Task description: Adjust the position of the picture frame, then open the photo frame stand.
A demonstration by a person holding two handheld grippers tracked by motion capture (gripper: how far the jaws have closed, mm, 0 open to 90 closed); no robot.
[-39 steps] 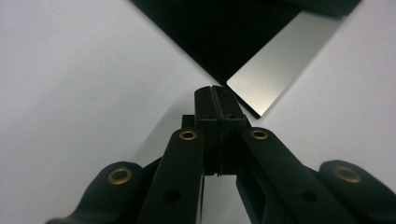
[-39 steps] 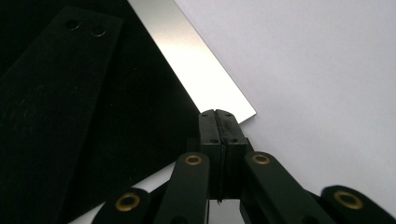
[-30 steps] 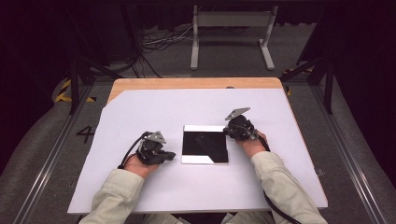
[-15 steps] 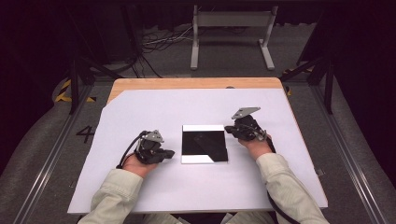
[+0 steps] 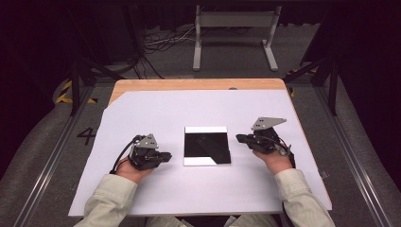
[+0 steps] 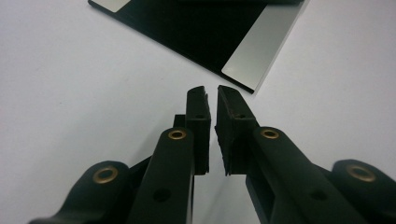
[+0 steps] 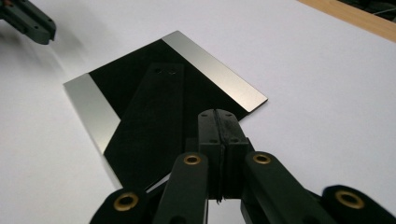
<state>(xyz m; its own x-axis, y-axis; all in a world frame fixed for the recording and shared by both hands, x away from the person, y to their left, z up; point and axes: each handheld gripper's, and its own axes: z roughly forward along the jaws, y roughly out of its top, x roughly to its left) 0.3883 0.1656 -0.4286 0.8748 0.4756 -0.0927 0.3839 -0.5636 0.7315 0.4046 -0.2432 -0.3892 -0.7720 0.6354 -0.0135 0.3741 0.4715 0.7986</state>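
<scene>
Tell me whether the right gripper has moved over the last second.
Yes. The right gripper has slid toward the person along the right edge of the black plate, from beside its far corner to beside its middle.

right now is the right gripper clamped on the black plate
No, the right gripper has its jaws pressed together on nothing, just short of the black plate.

Bright, even light falls from above on the white table (image 5: 156, 113), while the floor and surroundings beyond its far edge sink into darkness. The mirror-like plate (image 7: 177, 93) reflects dark shapes and shows pale bands without harsh glare. In both gripper views the near jaws are soft, slightly blurred.
</scene>
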